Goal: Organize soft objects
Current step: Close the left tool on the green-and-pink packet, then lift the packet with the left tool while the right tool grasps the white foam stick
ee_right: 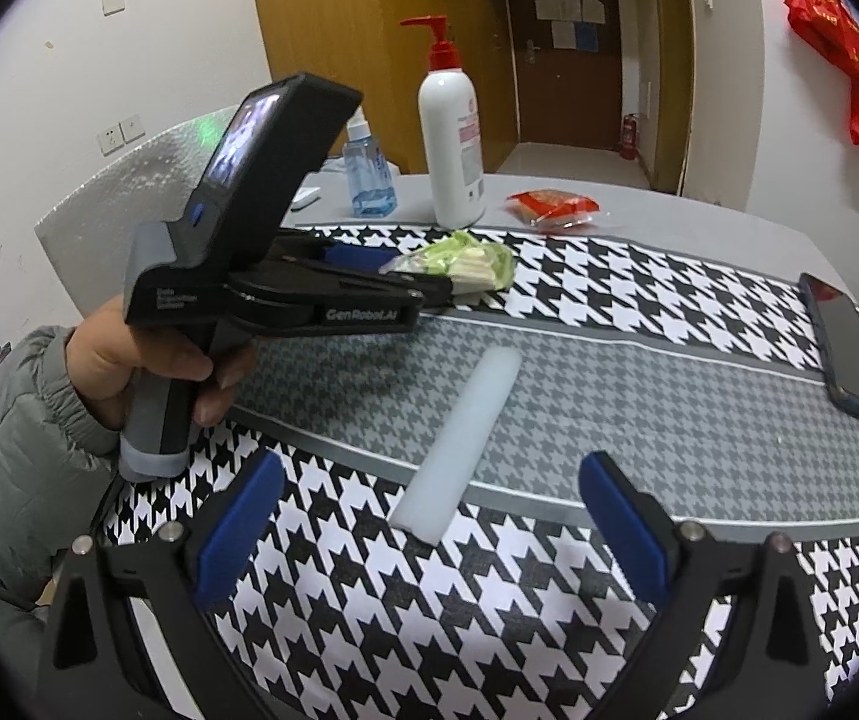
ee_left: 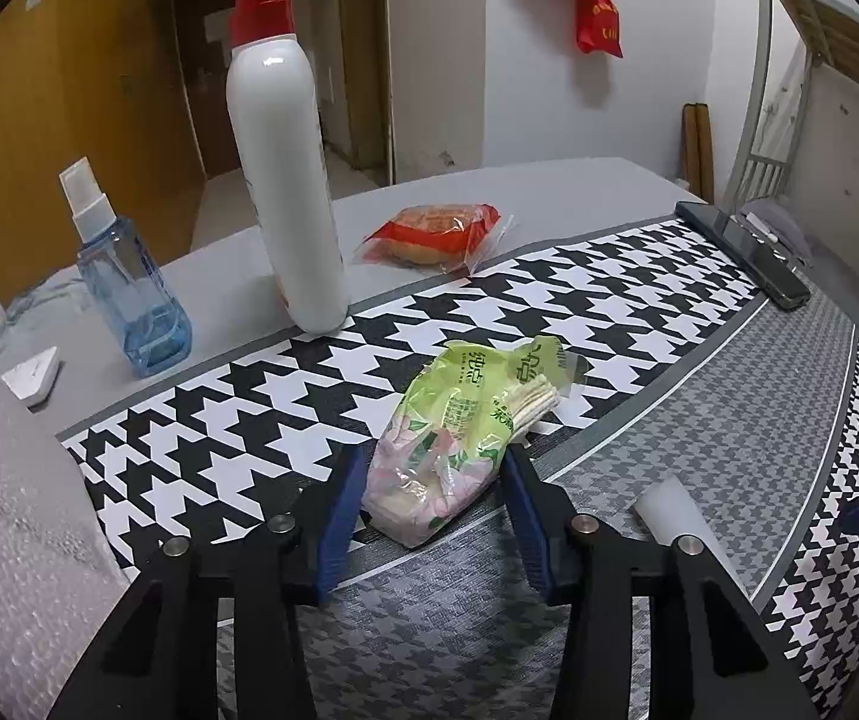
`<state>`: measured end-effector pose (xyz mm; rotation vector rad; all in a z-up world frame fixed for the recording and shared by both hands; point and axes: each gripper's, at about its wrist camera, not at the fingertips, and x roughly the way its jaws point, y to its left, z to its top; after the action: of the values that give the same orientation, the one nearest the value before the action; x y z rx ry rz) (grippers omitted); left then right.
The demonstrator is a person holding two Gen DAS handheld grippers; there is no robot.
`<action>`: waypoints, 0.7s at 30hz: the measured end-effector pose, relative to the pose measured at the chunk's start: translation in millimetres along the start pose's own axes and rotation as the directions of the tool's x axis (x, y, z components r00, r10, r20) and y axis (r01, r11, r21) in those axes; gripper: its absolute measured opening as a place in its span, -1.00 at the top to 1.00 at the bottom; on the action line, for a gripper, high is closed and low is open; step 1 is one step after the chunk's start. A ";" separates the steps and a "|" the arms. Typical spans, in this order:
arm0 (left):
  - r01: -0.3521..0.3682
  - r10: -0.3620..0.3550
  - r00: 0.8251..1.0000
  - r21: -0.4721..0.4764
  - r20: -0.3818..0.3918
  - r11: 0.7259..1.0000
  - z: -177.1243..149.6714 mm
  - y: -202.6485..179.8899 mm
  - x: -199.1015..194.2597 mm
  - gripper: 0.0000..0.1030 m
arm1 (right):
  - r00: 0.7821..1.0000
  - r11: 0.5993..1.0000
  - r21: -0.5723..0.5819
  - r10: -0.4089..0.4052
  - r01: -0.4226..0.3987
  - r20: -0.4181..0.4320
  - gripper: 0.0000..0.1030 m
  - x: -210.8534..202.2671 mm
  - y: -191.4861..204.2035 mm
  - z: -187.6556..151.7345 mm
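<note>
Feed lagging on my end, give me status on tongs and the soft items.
Left tongs astride green floral plastic packet, pads at its sides, grip unconfirmed. Right tongs open, empty, over white foam bar. Nothing blocking.

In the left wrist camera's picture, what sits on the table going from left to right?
Small white box → blue spray bottle → white pump bottle → red-wrapped pastry → white foam strip → dark phone.
</note>
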<state>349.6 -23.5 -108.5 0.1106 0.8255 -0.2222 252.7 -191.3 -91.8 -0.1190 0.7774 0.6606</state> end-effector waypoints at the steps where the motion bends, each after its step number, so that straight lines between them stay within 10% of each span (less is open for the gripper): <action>1: 0.002 -0.002 1.000 0.000 -0.002 1.000 0.0 0.0 0.4 0.15 | 1.000 1.000 0.000 0.000 0.000 -0.001 -0.95 0.1 0.0 -0.2; 21: 0.012 -0.010 0.998 -0.032 0.065 0.999 -10.6 10.3 -34.7 0.38 | 0.998 0.998 -0.028 -0.056 0.055 -0.042 -0.83 12.4 9.8 4.9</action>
<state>321.7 -6.3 -89.9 0.0678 0.7654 -0.2219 256.4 -175.5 -95.4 -0.1786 0.8039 0.6176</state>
